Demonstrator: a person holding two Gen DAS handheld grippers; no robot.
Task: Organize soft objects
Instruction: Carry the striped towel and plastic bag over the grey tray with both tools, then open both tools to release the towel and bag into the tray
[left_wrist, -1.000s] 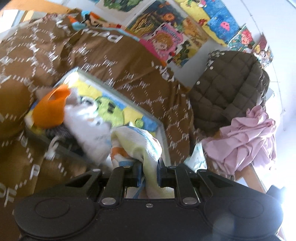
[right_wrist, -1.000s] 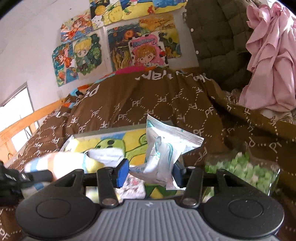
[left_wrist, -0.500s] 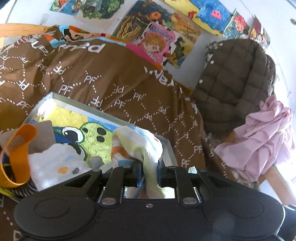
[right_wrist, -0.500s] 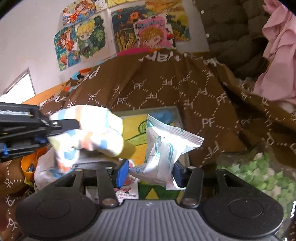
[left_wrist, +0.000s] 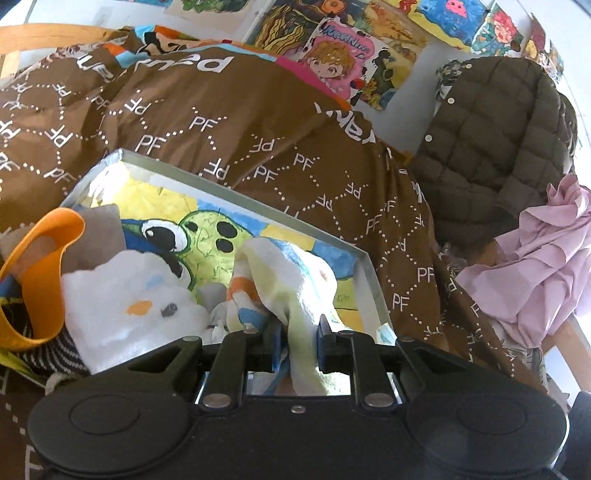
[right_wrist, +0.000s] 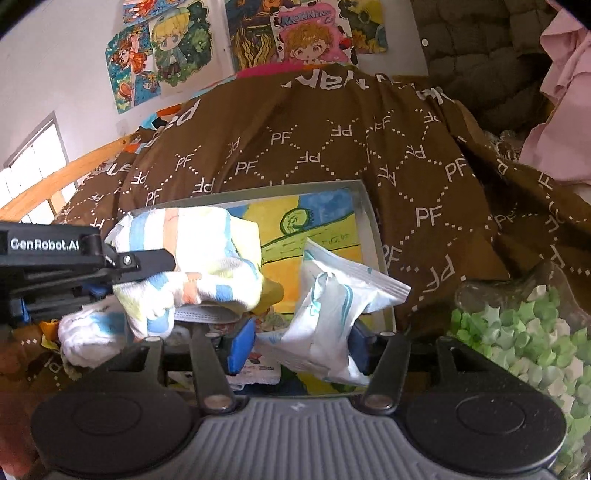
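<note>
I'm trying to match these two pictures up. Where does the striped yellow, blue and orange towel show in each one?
Left wrist view: the striped towel sits low at centre, pinched in the left gripper, over the tray.
Right wrist view: it is at left of centre, hanging from the left gripper.
Shared landmark: the tray with the green cartoon picture, on the brown blanket.
</note>
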